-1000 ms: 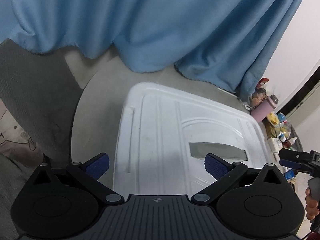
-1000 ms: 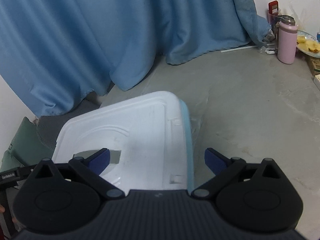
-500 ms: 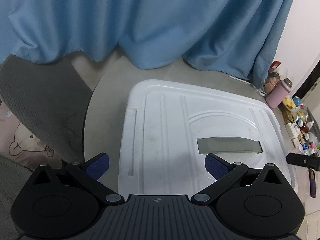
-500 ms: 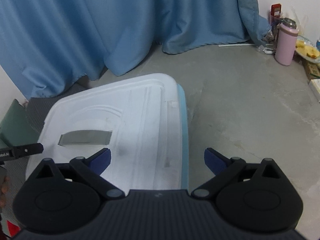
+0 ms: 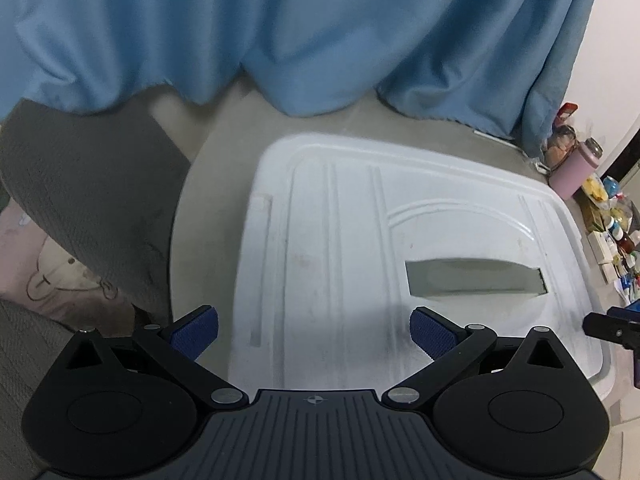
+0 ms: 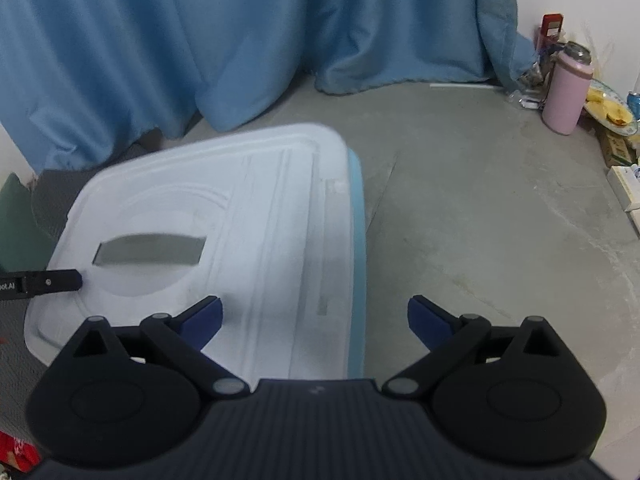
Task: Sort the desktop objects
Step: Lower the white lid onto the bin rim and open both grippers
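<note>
The left gripper [image 5: 314,330] hangs over a white storage-box lid [image 5: 340,240] with its jaws wide apart and nothing between them; its right pad [image 5: 430,330] lies over the lid, its left pad [image 5: 196,330] over the lid's 9 o'clock edge. The right gripper [image 6: 314,320] is spread wide too, its jaws having just been closing a little, with only the lid's edge and the box's pale blue side [image 6: 358,248] below the gap. A grey handle slot [image 5: 474,278] sits at 3 o'clock on the lid in the left view.

The desktop objects [image 5: 616,236] to be sorted crowd the floor at 3 o'clock in the left view, too small and cut off by the frame to name singly; a pink bottle [image 6: 566,92] and a plate of yellow food [image 6: 610,106] at 2 o'clock in the right view are clearer. A blue curtain [image 6: 200,40] hides the wall at 12 o'clock. Each view catches only the black tip of the other gripper at its edge. Both lid views are motion-blurred.
</note>
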A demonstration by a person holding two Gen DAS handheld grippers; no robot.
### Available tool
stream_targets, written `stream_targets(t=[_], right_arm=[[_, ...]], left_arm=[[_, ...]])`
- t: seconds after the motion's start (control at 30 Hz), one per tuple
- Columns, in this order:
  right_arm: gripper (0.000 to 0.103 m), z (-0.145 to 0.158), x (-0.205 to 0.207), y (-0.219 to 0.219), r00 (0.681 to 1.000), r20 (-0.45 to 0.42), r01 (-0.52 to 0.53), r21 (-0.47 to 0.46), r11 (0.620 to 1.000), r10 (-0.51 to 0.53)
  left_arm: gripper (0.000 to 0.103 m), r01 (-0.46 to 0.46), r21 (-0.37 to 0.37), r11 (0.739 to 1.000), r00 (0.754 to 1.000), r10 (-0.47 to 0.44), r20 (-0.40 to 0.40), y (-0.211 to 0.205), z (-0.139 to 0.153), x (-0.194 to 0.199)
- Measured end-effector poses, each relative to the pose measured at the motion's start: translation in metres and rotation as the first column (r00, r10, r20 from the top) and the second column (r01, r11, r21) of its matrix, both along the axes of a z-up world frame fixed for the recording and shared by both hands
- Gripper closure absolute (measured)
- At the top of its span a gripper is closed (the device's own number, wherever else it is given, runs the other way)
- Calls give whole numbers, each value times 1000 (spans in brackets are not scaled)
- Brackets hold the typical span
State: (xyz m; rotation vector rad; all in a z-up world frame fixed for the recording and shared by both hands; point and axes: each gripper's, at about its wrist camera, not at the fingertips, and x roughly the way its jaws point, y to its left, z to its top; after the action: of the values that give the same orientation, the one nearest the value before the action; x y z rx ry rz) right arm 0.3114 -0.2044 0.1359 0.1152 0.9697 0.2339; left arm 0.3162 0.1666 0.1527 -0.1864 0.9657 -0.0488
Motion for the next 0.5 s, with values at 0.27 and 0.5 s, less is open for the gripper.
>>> stream_targets(t=[0.27,0.5], right_arm=[[18,-2,1,-3,1000,-20,-12,58,998,13],[26,-3,0,-7,1000,-29,-5,90,996,8]], left_arm=[[0,6,-15,1000,1000,-6,9,-1,-6,-1],[1,9,-24,1000,1000,-9,9,-4,-8,1]])
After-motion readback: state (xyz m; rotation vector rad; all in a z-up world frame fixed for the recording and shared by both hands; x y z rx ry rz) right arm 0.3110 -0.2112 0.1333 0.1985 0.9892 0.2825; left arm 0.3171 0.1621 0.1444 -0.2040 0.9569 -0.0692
